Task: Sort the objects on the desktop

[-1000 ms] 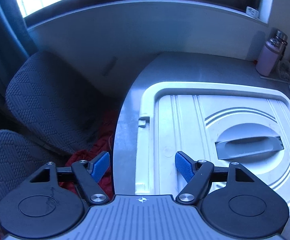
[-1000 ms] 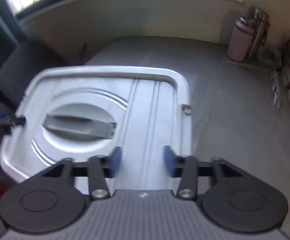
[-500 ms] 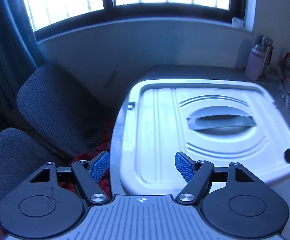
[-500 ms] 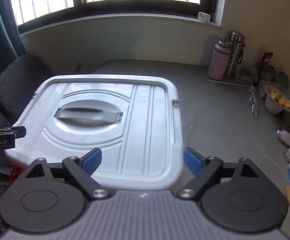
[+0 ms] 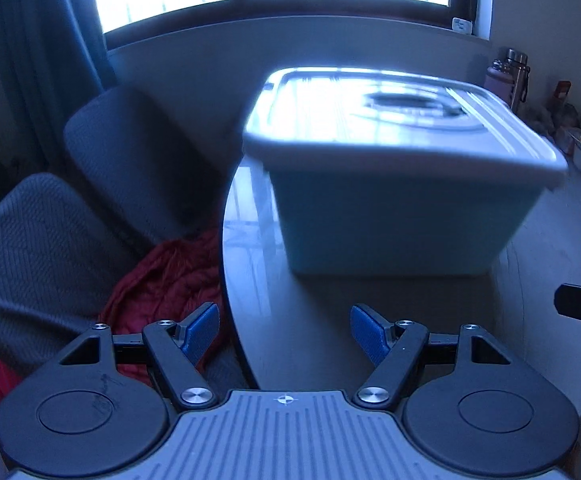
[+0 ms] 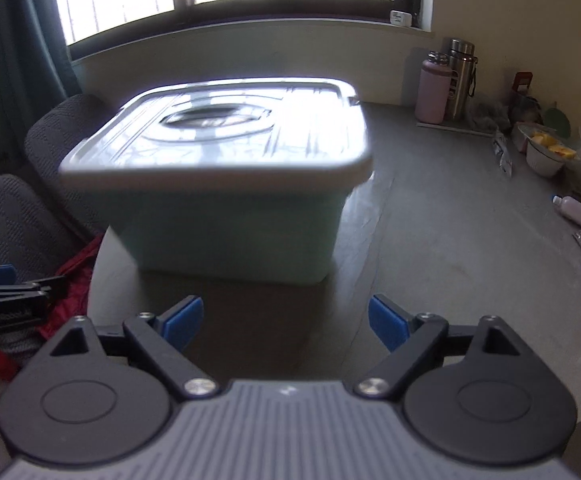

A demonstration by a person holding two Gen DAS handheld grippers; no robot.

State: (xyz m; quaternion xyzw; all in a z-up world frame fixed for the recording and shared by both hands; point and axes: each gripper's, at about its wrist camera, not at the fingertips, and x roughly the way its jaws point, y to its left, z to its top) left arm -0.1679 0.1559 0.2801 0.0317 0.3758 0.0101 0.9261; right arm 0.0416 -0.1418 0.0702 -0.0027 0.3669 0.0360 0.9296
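1. Left tongs (image 5: 284, 334) and right tongs (image 6: 286, 324): both apart, nothing between them, low over the worktop (image 6: 450, 240).
2. Lidded storage box (image 6: 226, 200) sits on the worktop just ahead, blurred.
3. Bottles (image 6: 446, 80) stand far right, by the wall.

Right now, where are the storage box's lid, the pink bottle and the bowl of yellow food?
lid (image 6: 250, 136): right wrist view, on its ribbed top.
pink bottle (image 6: 434, 92): right wrist view, on its body.
bowl (image 6: 542, 160): right wrist view, on its white side.
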